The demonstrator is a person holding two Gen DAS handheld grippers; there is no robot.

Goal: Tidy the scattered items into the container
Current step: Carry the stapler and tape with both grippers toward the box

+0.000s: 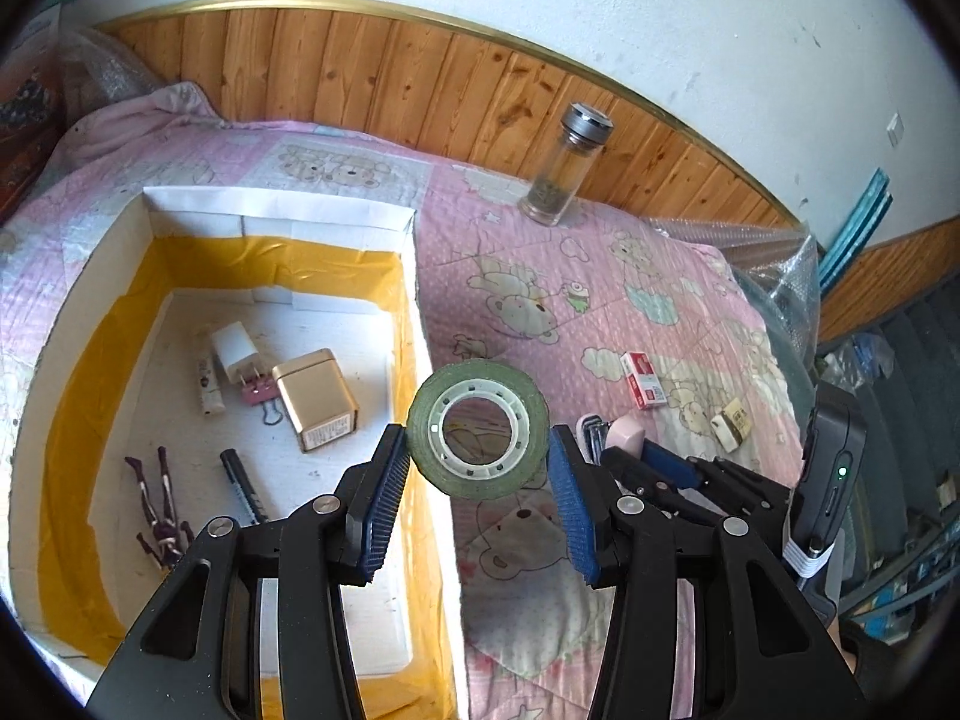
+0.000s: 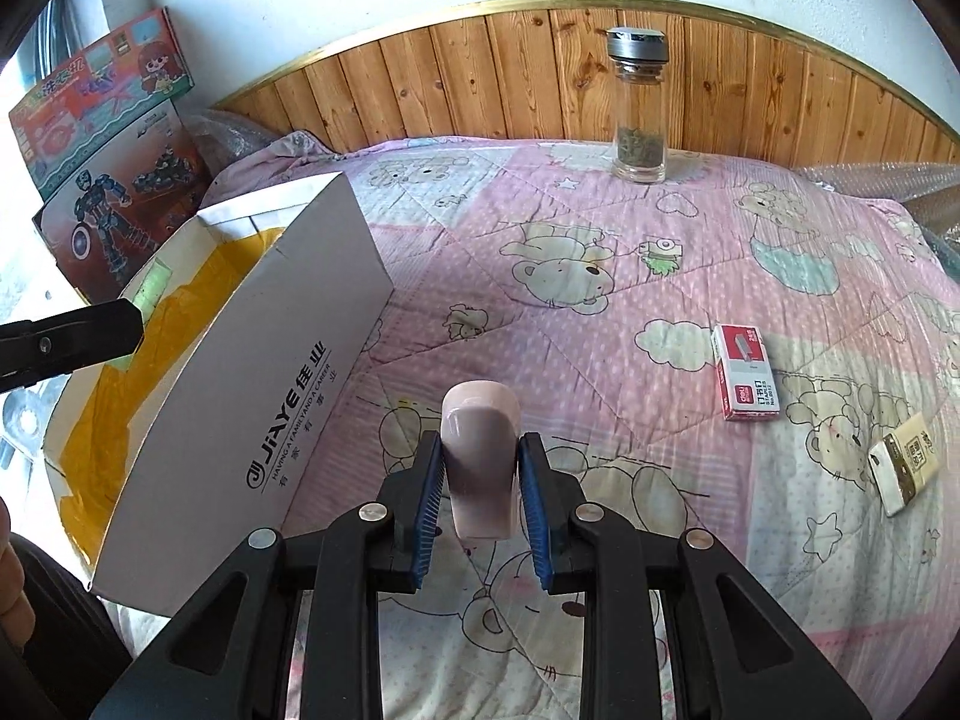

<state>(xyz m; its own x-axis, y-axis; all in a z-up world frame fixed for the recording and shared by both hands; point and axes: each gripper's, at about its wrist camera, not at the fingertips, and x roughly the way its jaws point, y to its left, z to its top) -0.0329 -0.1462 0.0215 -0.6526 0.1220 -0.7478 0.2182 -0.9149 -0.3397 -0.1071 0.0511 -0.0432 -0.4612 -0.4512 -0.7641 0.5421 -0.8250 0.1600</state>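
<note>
The left claw [image 1: 480, 468] is gripping the tape roll [image 1: 478, 429] over the box [image 1: 420, 324] rim and should be clearing it toward ten o'clock before releasing, while the right claw [image 2: 480, 480] is gripping a pink item [image 2: 483, 462] above the bed [image 2: 600, 228].

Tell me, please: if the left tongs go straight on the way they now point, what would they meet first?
Probably the right-hand wall of the white box, or the pink quilt just beside it; depth is unclear. The left tongs hold a green tape roll.
</note>
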